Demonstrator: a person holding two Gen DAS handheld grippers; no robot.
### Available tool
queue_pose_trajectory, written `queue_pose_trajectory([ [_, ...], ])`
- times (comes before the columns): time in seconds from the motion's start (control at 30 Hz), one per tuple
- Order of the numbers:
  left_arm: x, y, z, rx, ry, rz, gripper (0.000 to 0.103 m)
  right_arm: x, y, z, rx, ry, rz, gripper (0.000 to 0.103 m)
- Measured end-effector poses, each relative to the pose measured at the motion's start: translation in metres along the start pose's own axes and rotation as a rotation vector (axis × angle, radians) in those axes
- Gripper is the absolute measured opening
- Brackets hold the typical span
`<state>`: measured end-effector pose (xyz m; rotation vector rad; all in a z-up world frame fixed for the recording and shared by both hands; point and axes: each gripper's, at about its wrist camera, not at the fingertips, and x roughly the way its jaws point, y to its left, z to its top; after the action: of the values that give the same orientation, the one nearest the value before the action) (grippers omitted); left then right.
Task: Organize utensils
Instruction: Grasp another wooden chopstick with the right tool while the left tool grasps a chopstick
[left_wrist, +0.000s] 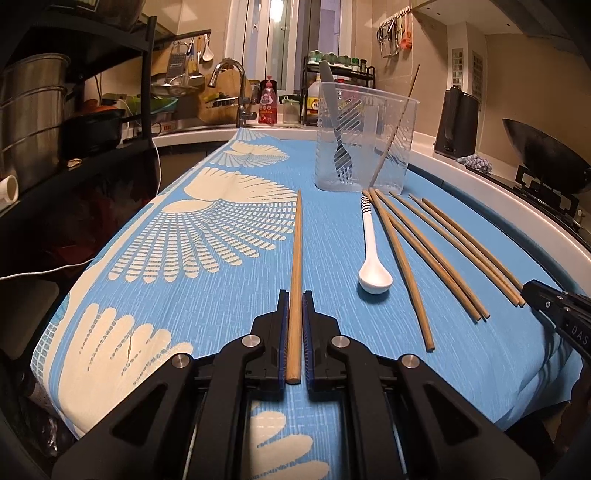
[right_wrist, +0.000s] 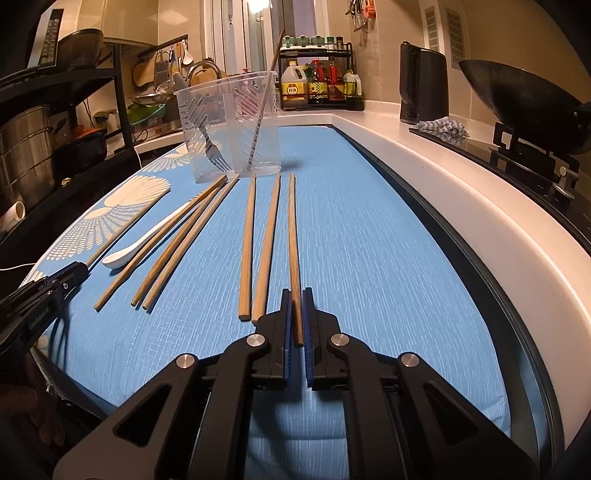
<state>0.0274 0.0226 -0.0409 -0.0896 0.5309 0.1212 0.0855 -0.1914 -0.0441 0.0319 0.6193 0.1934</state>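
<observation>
My left gripper (left_wrist: 295, 295) is shut on a wooden chopstick (left_wrist: 296, 258) that points away over the blue cloth. My right gripper (right_wrist: 296, 293) is shut on another chopstick (right_wrist: 293, 240), the rightmost of the row. Several loose chopsticks (right_wrist: 258, 243) lie on the cloth between the grippers, beside a white spoon (left_wrist: 371, 251) with a striped handle; the spoon also shows in the right wrist view (right_wrist: 129, 251). A clear plastic container (left_wrist: 364, 136) at the far end holds a fork (left_wrist: 341, 147) and one chopstick (left_wrist: 393, 133). The container also shows in the right wrist view (right_wrist: 231, 125).
The blue patterned cloth (left_wrist: 221, 295) covers the counter. A white counter rim (right_wrist: 461, 206) runs along the right, with a black wok (right_wrist: 524, 96) on a stove and a black kettle (right_wrist: 423, 81). A sink, bottles and a dark shelf rack (left_wrist: 74, 110) stand behind and left.
</observation>
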Motion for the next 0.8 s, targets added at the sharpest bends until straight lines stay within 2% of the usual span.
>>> queue_pose_trajectory([
  [0.8, -0.002, -0.001, -0.002, 0.001, -0.018, 0.007, 0.008, 0.015, 0.001, 0.008, -0.032, -0.040, 0.001, 0.008],
])
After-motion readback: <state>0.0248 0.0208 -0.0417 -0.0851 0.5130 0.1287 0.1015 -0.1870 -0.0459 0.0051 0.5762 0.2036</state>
